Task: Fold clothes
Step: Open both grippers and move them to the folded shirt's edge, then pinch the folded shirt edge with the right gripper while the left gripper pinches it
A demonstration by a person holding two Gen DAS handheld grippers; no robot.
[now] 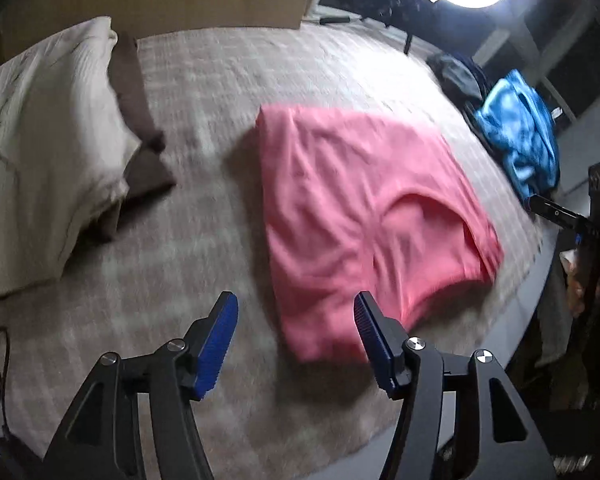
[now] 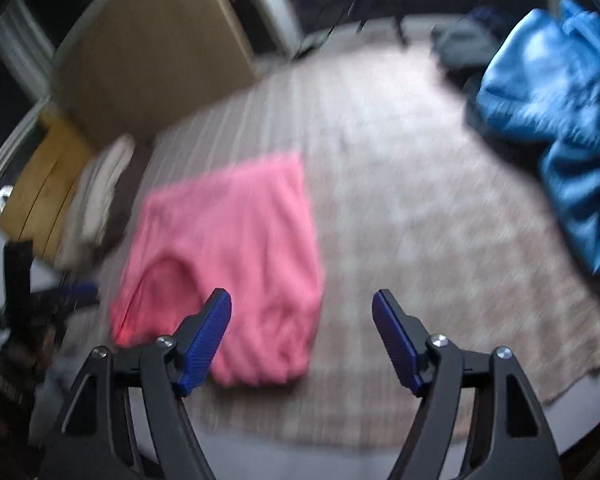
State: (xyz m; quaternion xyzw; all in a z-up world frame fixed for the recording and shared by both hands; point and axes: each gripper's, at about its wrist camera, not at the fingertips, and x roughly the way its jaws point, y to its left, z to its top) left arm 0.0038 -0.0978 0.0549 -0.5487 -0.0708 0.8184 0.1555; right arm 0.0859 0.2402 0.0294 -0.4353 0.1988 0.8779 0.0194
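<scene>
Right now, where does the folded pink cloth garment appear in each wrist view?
Left wrist view: the folded pink cloth garment lies right of centre, beyond the right finger.
Right wrist view: the folded pink cloth garment lies left of centre, behind the left finger.
Shared landmark: the crumpled blue fabric garment, at the right edge in both.

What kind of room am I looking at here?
Probably a bedroom or living room at home. A pink garment lies folded on a checked rug, cream and brown folded clothes are stacked beside it, and a blue garment waits in a heap.
</scene>
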